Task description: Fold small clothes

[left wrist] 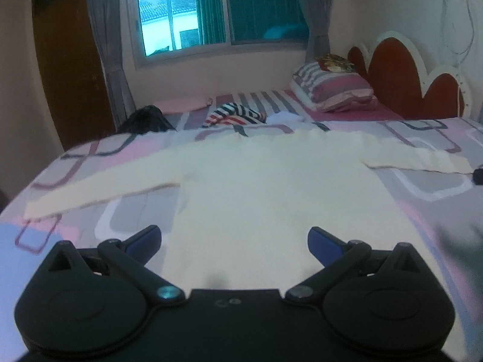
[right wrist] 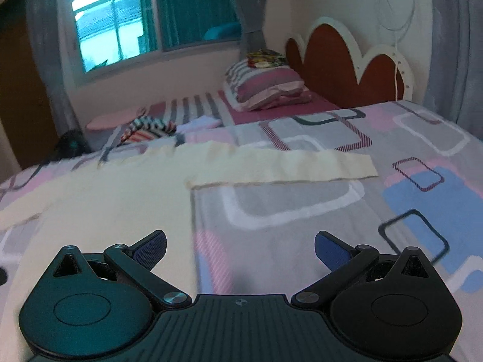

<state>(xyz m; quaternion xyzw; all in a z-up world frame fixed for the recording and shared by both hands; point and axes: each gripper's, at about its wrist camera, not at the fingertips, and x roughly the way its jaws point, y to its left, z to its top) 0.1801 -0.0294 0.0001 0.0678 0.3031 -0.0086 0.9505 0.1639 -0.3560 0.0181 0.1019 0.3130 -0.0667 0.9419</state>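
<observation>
On the patterned bedspread (left wrist: pixel 422 187), flat cream long-sleeved top (left wrist: pixel 271 187), hem nearest, neckline toward the window, sleeves out sideways. Looks soft, light, floppy; best pinched at a cuff (right wrist: pixel 359 166) or hem corner. Left gripper (left wrist: pixel 234 238) and right gripper (right wrist: pixel 240 246) both spread wide, holding nothing.

Striped pillow (left wrist: pixel 335 90) by the red headboard (left wrist: pixel 401 81), window (left wrist: pixel 187 9), grey curtains (left wrist: pixel 105 45).

Left tool (left wrist: pixel 234 241) jaws wide apart; right tool (right wrist: pixel 240 246) likewise, empty.
</observation>
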